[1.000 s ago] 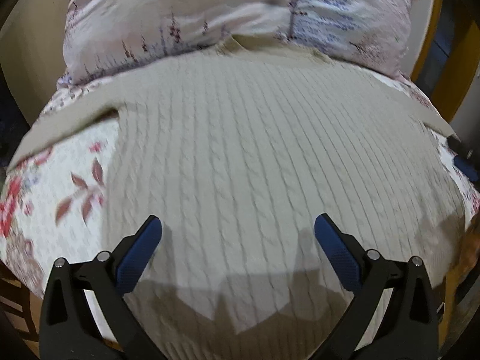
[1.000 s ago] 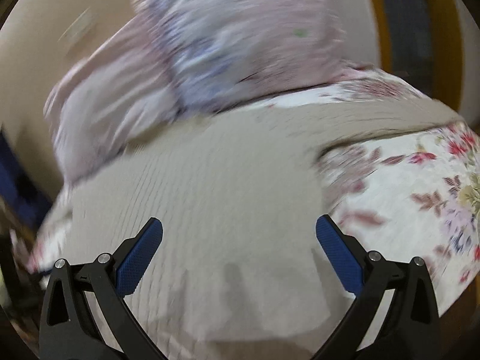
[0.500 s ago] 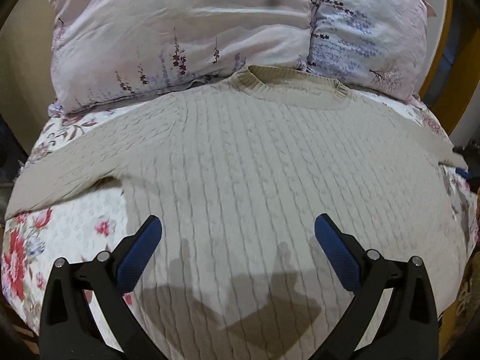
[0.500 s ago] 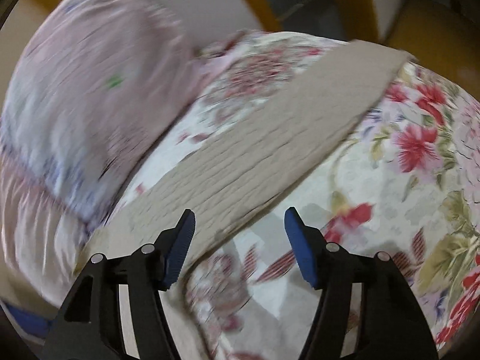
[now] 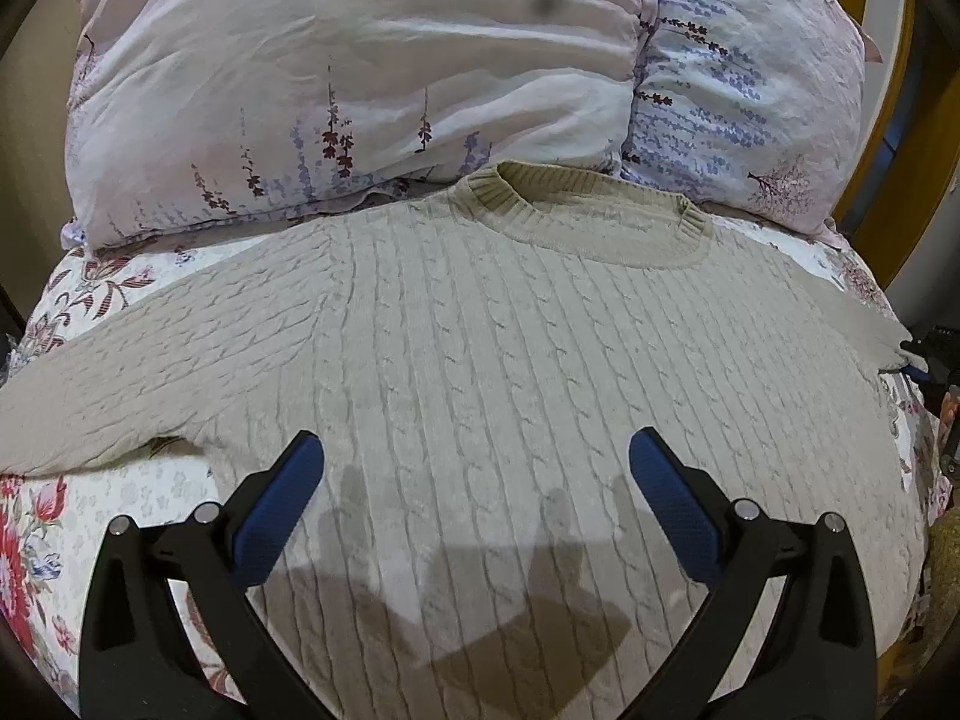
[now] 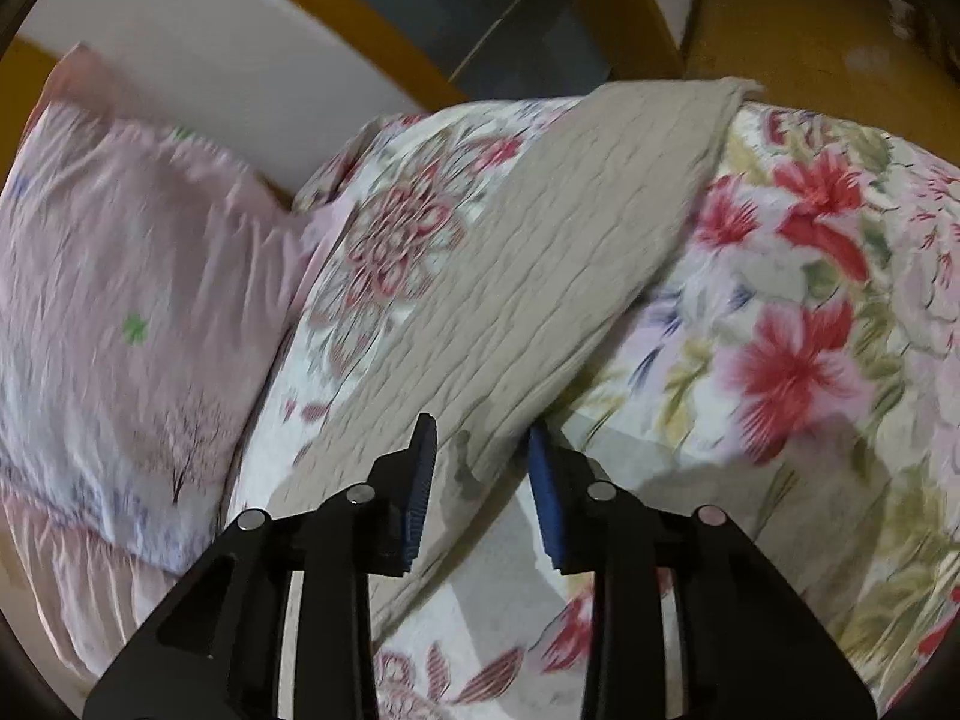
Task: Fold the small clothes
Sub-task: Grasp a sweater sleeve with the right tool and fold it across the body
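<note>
right gripper narrowed since before, straddling sweater sleeve, ungripped; left gripper stays wide, empty.

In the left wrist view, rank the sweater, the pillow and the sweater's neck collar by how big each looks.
Largest to smallest, as they look:
1. sweater, filling most of the lower frame, though it lies nearest the camera
2. pillow, spanning the top, farther off, so its true size against the sweater is unsure
3. neck collar, clearly the smallest
</note>
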A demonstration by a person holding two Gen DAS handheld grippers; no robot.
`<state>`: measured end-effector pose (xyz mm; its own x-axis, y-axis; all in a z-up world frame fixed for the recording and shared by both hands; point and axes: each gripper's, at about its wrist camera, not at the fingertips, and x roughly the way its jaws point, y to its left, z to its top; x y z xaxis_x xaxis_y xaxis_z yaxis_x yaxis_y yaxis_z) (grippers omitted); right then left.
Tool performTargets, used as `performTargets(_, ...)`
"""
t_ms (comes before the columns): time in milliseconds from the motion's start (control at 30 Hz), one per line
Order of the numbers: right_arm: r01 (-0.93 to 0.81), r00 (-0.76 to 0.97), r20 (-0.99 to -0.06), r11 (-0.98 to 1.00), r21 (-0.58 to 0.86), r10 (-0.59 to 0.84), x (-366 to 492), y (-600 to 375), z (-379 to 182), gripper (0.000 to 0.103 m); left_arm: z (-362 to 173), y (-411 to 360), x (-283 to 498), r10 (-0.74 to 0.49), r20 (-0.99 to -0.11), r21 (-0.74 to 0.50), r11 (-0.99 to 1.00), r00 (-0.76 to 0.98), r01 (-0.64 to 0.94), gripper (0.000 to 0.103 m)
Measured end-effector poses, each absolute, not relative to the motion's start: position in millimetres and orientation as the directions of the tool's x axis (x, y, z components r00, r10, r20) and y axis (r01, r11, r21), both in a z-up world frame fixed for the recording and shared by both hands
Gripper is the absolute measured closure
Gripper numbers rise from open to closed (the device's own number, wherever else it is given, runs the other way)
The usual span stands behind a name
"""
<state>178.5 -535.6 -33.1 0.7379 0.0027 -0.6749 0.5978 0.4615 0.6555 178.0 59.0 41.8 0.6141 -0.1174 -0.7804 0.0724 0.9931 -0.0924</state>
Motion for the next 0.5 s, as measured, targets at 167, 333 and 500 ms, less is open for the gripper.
performTargets(167,0.621,0.712,-0.699,0.527,0.58,-0.07,180.8,-540.1,-33.7,0.091,36.5,64.1,186.9,-0.142,-0.788,-0.124,0.99,0.6,0.072,0.002)
performTargets(333,0.579,0.739,-0.663,0.616,0.535,-0.118,182.6,-528.0,-14.6,0.094,33.1,68.0,193.4,-0.211,-0.79,-0.193,0.977,0.576,0.092,0.002)
performTargets(500,0.461,0.803,-0.585,0.741,0.489,-0.114,188.0,-493.3,26.0,0.094,35.7,69.4,194.1,-0.222,-0.775,-0.202,0.974,0.592,0.101,0.002)
